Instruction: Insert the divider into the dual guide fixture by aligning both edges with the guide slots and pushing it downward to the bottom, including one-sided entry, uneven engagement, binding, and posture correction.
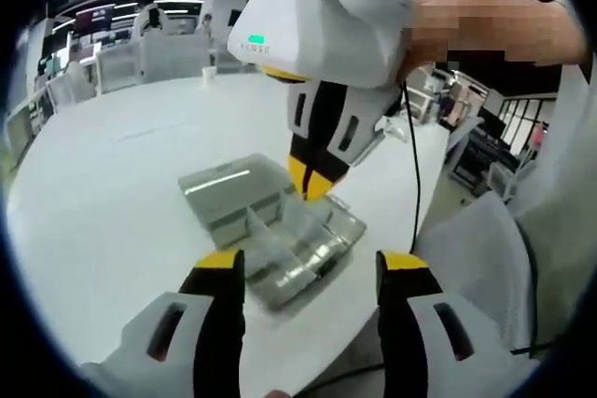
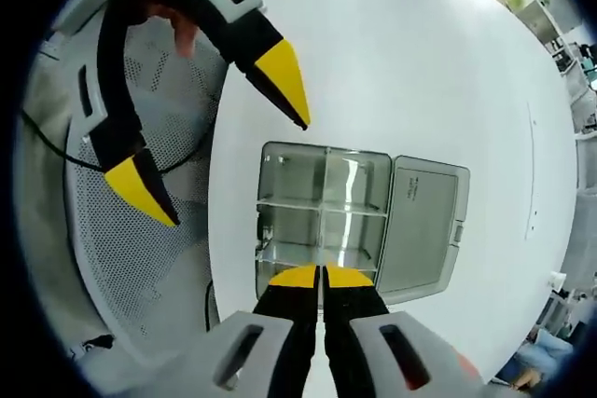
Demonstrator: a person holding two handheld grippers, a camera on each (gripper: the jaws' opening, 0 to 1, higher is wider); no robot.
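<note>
A clear plastic compartment box lies on the white table, its lid folded out flat beside it. A thin clear divider stands upright along the box's middle, between cross walls. My right gripper is shut on the divider's near top edge. In the left gripper view the right gripper comes down from above with its yellow tips at the box's middle. My left gripper hangs open just short of the box's near end, holding nothing. The right gripper view has the left gripper open beside the box.
The box sits close to the table's curved edge. A white mesh chair stands just past that edge. A person's sleeve and a black cable are at the right. Desks and chairs stand far behind the table.
</note>
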